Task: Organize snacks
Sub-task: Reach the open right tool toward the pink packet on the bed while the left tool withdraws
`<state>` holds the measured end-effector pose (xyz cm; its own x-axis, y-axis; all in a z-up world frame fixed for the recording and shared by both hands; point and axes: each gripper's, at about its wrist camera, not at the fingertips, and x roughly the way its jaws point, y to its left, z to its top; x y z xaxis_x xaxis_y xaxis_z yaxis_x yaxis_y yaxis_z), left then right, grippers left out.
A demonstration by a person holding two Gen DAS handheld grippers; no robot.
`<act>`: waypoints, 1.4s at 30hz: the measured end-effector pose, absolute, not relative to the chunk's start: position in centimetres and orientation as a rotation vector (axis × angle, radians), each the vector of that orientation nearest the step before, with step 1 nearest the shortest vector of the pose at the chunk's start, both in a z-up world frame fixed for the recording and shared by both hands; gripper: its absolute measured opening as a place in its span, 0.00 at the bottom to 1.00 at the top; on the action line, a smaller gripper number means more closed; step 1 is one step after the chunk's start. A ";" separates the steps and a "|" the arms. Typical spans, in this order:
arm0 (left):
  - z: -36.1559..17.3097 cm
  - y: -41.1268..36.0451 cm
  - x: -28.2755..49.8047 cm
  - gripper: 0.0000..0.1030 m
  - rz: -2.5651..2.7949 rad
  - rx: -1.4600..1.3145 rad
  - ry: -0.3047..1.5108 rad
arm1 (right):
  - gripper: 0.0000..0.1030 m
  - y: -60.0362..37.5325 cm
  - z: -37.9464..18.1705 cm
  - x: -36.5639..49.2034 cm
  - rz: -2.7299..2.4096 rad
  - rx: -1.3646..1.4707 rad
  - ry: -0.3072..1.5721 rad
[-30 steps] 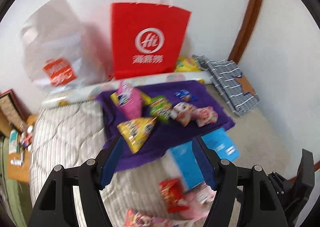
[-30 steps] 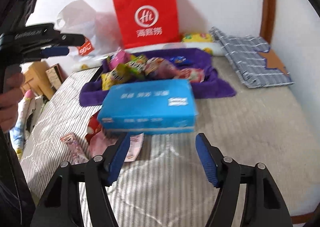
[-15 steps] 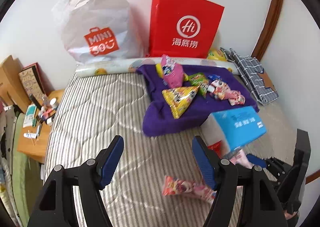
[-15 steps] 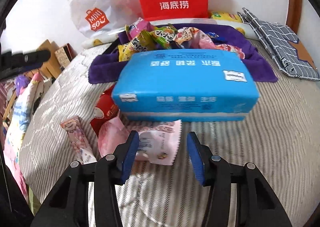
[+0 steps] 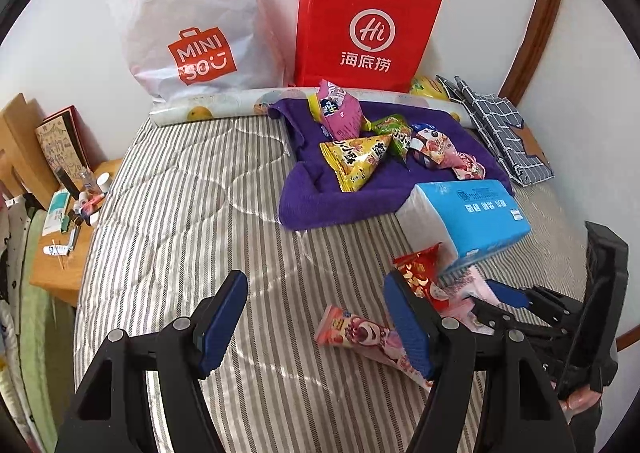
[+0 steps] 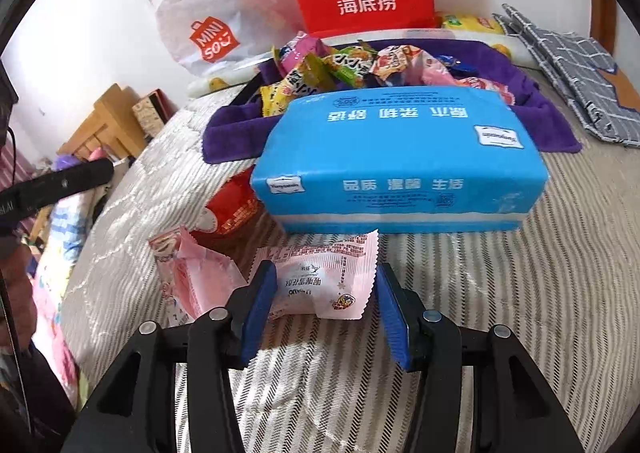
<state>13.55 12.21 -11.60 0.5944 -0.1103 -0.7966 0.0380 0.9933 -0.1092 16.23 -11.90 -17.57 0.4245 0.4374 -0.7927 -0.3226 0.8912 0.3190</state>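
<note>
Right gripper (image 6: 326, 299) is down over the pale pink snack packet (image 6: 326, 279), jaws just closing in with the packet between them. The left pad looks to touch the wrapper's edge, the right pad stands just clear, so no grip yet. That packet lies on the striped mattress (image 6: 520, 293), just in front of the blue tissue pack (image 6: 400, 161). At the packet's nine o'clock sits a crumpled pink wrapper (image 6: 192, 273), and at its eleven o'clock a red snack bag (image 6: 230, 211) tucks under the tissue pack's corner.

Left gripper (image 5: 316, 323) hovers with its jaws apart and nothing in them; a long pink strawberry-print packet (image 5: 360, 333) lies just ahead, partly behind its right finger.

Up at twelve o'clock, the purple towel (image 5: 340, 201) already carries a heap of snacks, the yellow triangle bag (image 5: 356, 159) among them. So, as I judge it, the job is well along: four strays on the mattress are left to gather.
</note>
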 end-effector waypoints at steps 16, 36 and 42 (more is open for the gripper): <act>-13.3 11.1 10.6 0.67 -0.047 -0.119 0.961 | 0.01 -15.8 -15.4 12.9 0.452 0.138 0.907; -15.2 9.3 9.9 0.67 -0.070 -0.137 0.986 | 0.61 -22.0 -15.1 8.3 0.294 -0.065 0.827; -16.1 10.1 10.4 0.67 -0.059 -0.162 1.003 | 0.66 -19.1 -17.4 8.6 0.279 -0.306 0.837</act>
<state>10.38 10.07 -16.07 0.5371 -0.1239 -0.8344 -0.0251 0.9864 -0.1626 8.56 -19.11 -17.35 0.6382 0.1214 -0.7603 -0.3596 0.9201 -0.1550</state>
